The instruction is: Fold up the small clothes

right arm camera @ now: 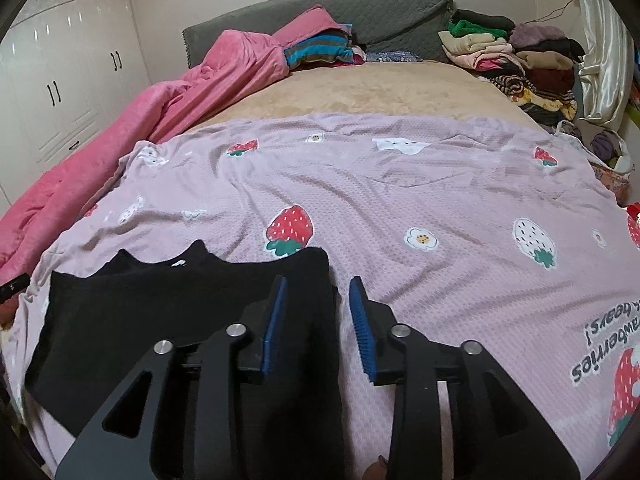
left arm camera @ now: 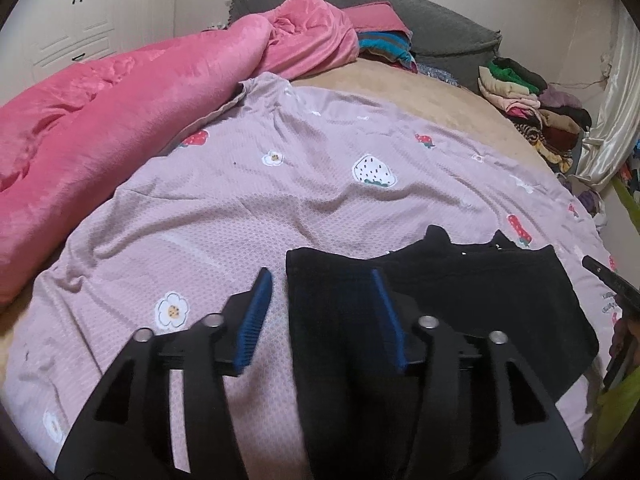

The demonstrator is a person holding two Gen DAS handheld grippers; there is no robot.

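I am working over one black garment (left arm camera: 460,300), lying flat on the lilac strawberry-print sheet (left arm camera: 248,208) near the sheet's front edge. My left gripper (left arm camera: 322,312) is hovering over the garment's left edge with its two blue-padded fingers spread wide, one over bare sheet and one over black cloth, grasping nothing. My right gripper (right arm camera: 318,320) is hovering over the garment's right edge, its fingers likewise parted and holding nothing, the black hem lying between them.

I am counting one pink quilt (left arm camera: 120,112) bunched along the bed's left edge, one grey headboard (right arm camera: 360,12) at the far end, and one heap of folded clothes (right arm camera: 516,60) in the far right corner; how many pieces are in that heap I cannot tell. A striped teal bundle (right arm camera: 320,50) is sitting by the headboard.

On the sheet's right front corner, seen upside down from my right wrist, printed writing (right arm camera: 608,344) is reading "strawberries" in part, with "bears!" above it; the first letters are running out of frame. A small white tag (right arm camera: 180,263) is showing at the garment's neckline, too small to read. The garment's near part is hidden beneath both grippers' black frames. A dark object at the right margin of my left-wrist view is too cut off to identify.
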